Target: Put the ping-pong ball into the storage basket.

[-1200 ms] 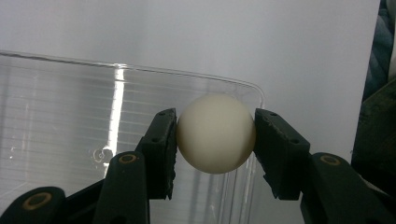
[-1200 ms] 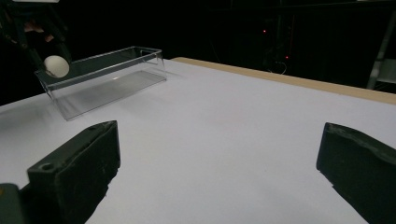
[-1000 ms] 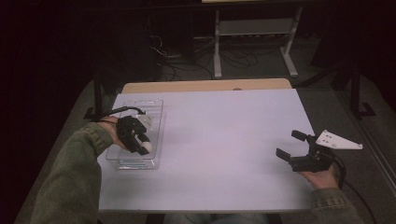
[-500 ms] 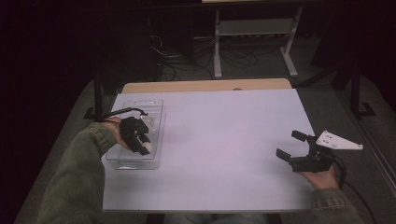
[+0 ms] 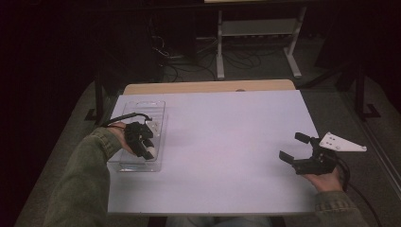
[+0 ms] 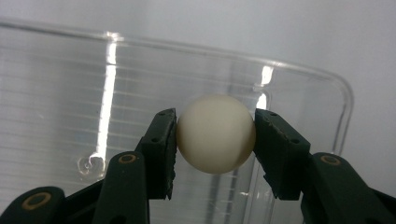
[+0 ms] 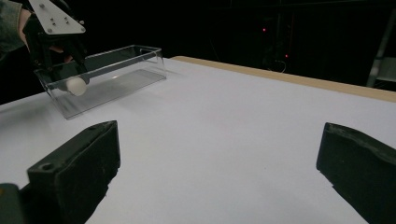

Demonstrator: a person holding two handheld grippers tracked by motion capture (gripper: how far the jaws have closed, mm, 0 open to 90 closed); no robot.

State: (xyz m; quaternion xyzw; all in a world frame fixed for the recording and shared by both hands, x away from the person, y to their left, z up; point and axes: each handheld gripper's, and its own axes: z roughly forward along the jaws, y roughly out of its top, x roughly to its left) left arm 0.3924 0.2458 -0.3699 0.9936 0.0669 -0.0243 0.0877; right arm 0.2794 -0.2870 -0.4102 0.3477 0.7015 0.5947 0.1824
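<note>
At the left of the white table top, a clear rectangular plastic box, long side running near to far. Over its near half, the left gripper, held by a hand in an olive-green sleeve, pointing down into the box. Between its black jaws, a small cream-white ball, clamped from both sides, pads pressed against the ball's left and right flanks in the left gripper view. Ball inside the box, near its near end, ribbed clear floor and rounded corner of the box wall just behind it. Whether resting on the floor of the box or held just above it, impossible to tell. From the right gripper view, the same ball low behind the clear side wall, under the left gripper with its grey three-cornered plate.

Middle of the table bare and white.

At the right, near the near edge, the right gripper, well apart from the box, jaws pointing left toward it. Jaws spread wide, nothing between them but table surface. A light wooden strip along the far edge of the table.
</note>
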